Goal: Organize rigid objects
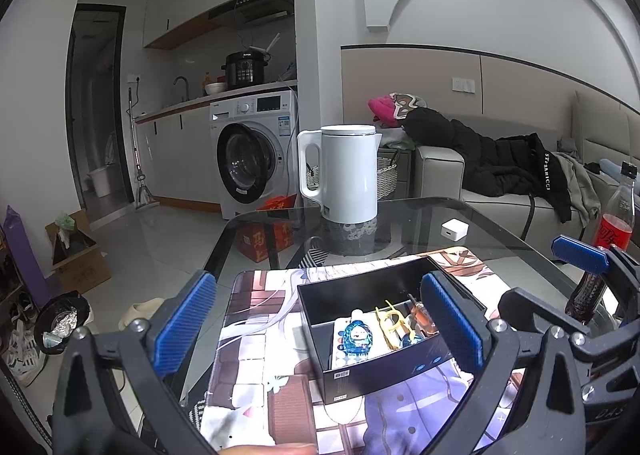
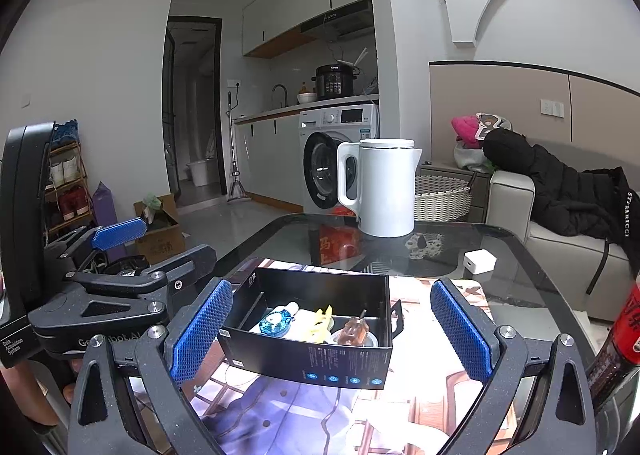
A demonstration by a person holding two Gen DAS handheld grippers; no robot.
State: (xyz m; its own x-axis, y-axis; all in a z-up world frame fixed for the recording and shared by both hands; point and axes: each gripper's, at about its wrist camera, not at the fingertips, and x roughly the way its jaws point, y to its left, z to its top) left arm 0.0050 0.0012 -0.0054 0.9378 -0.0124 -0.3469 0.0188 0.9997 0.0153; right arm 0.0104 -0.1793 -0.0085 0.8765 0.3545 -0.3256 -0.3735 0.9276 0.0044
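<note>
The black box (image 1: 372,339) sits on the printed mat (image 1: 256,355) atop the glass table (image 1: 460,215), holding a blue figure (image 1: 357,337), a yellow clip (image 1: 390,321) and an amber bottle (image 1: 424,317). Both the left gripper (image 1: 320,329) and right gripper (image 2: 332,333) gape wide, grasping nothing, the box between their pads. At twelve o'clock stands a white kettle (image 1: 348,175); the black jacket (image 1: 520,167) at two o'clock has lettering too small to read surely.
</note>
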